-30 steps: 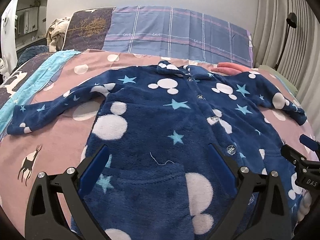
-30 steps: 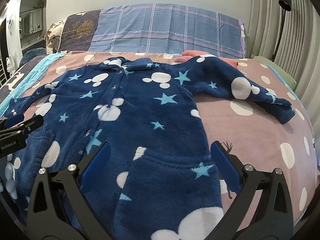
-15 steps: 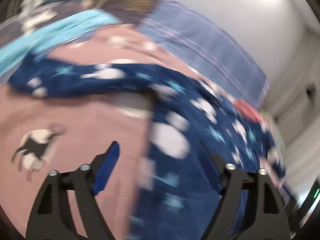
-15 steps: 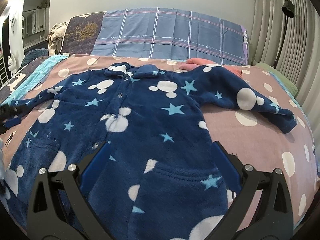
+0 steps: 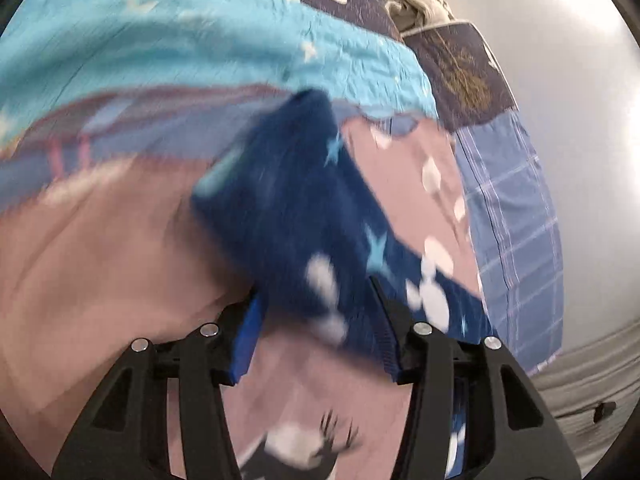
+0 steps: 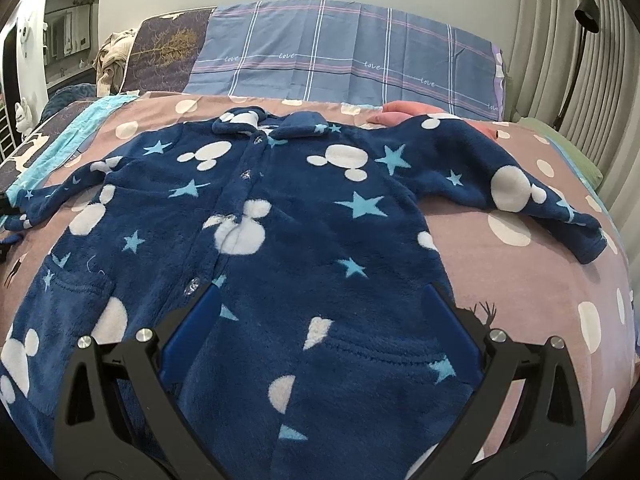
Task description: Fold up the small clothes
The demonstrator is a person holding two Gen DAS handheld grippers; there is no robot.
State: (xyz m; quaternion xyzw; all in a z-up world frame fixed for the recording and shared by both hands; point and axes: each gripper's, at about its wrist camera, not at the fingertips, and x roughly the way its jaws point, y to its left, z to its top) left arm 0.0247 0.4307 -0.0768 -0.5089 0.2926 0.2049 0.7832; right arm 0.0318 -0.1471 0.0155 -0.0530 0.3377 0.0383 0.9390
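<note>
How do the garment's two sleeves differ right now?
The left sleeve lies between the left tool's open fingers; the right sleeve has nothing near it, the right tool hovering open over the body. The left sleeve ends by the turquoise blanket, the right on pink bedding. Both lie spread outward.

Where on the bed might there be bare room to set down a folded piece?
Bare pink bedspread lies between the navy garment body and the bed's right edge, below its right sleeve. A smaller patch sits under the left sleeve. The middle is covered.
</note>
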